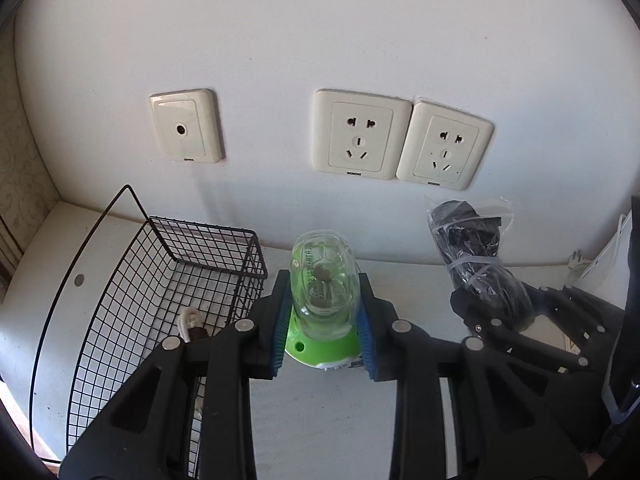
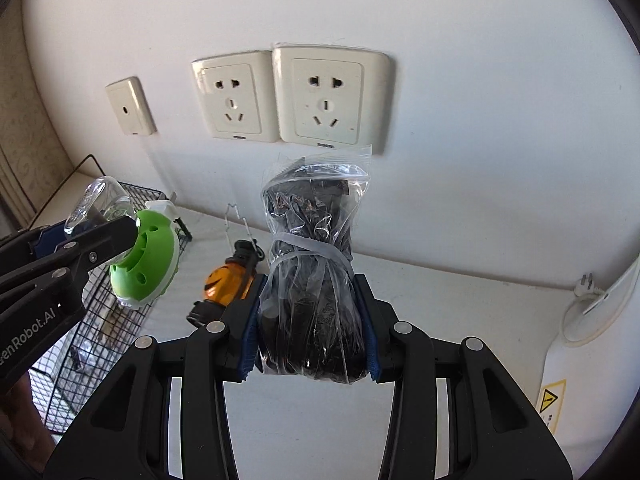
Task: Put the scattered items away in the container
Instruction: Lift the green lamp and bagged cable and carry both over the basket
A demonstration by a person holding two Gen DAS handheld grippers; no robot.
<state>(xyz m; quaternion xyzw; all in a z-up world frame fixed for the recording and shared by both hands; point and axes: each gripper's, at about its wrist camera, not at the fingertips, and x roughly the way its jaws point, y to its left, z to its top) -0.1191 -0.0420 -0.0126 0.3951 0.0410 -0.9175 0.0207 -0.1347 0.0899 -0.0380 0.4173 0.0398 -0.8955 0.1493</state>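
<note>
Pinching a clear bottle with a green base (image 1: 322, 300) between its blue pads, the left gripper (image 1: 324, 320) holds it lifted above the white tabletop (image 1: 320, 420), just to the right of the black wire basket (image 1: 160, 280). The bottle's clear end points toward the wall and its green base sits nearer the camera. In the right wrist view the same bottle (image 2: 136, 256) appears at the left edge, clamped in the left gripper (image 2: 116, 236) beside the basket's (image 2: 100, 320) rim.

The right gripper (image 2: 310, 328) is closed around a clear plastic bag of coiled black cable (image 2: 312, 272), cinched with a pale tie about halfway up. The bag stands roughly upright between the pads, its sealed top reaching toward the wall sockets (image 2: 292, 96). From the left wrist camera the bag (image 1: 476, 256) shows to the right of the bottle, with the right gripper (image 1: 516, 316) dark beneath it.

A small orange and black object (image 2: 228, 280) lies on the tabletop between the basket and the bag. Inside the basket a white and brown item (image 1: 192, 324) rests on the mesh floor. A white plug (image 2: 586, 284) lies near the wall at the right.
</note>
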